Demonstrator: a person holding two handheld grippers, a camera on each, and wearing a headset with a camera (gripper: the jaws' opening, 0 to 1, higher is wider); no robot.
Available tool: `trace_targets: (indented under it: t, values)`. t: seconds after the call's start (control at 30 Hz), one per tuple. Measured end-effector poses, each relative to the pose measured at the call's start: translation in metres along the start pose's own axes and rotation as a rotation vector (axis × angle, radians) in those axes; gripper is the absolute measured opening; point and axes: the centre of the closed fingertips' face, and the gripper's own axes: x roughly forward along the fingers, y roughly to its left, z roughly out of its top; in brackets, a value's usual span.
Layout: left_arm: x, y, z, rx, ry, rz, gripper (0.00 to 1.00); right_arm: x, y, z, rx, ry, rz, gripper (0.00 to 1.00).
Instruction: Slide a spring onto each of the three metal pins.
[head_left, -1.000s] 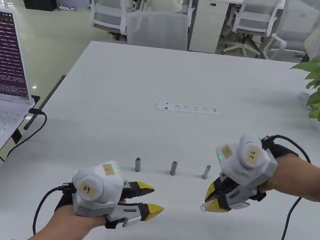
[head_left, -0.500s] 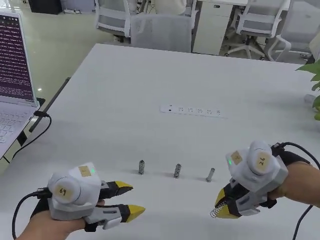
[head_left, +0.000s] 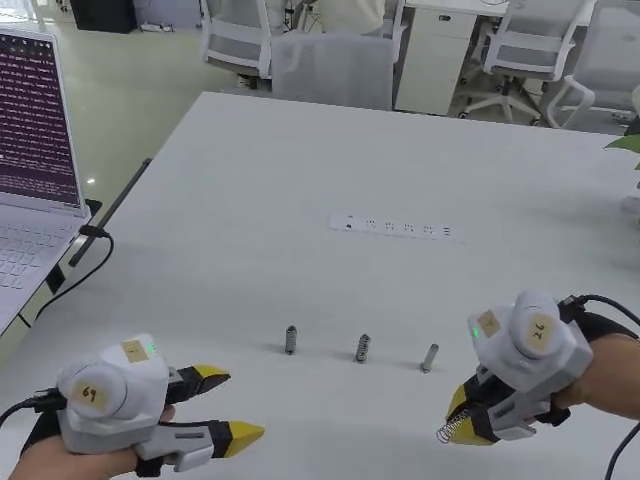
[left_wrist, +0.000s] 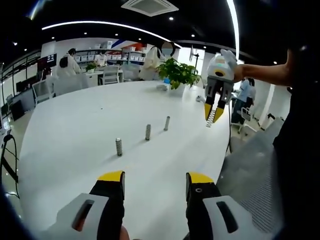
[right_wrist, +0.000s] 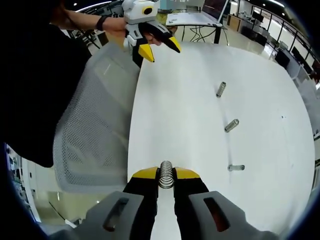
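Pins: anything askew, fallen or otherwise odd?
Nothing stands out. The left pin, middle pin and right pin stand in a row; the first two are loaded, the third bare, with a spring held in the right gripper.

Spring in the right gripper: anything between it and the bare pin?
Nothing visible. The right gripper holds the spring beside the bare pin, with only open table between them. The other two pins, springs on, stand farther left; the left gripper is open, off to that side.
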Motion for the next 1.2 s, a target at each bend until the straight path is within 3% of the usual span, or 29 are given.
trace_targets:
  t: [0.63, 0.87, 0.97, 1.2]
  values:
    - [-0.012, 0.013, -0.012, -0.050, 0.017, 0.048, 0.56, -0.007, -0.027, -0.017, 0.043, 0.016, -0.035, 0.08]
    - [-0.013, 0.013, -0.011, -0.062, 0.006, 0.061, 0.56, -0.006, -0.045, -0.024, 0.068, 0.037, -0.054, 0.08]
    - [-0.013, 0.013, -0.012, -0.067, 0.005, 0.063, 0.56, -0.004, -0.057, -0.034, 0.076, 0.078, -0.064, 0.08]
    - [-0.014, 0.012, -0.015, -0.076, 0.004, 0.066, 0.56, -0.005, -0.080, -0.042, 0.086, 0.108, -0.081, 0.08]
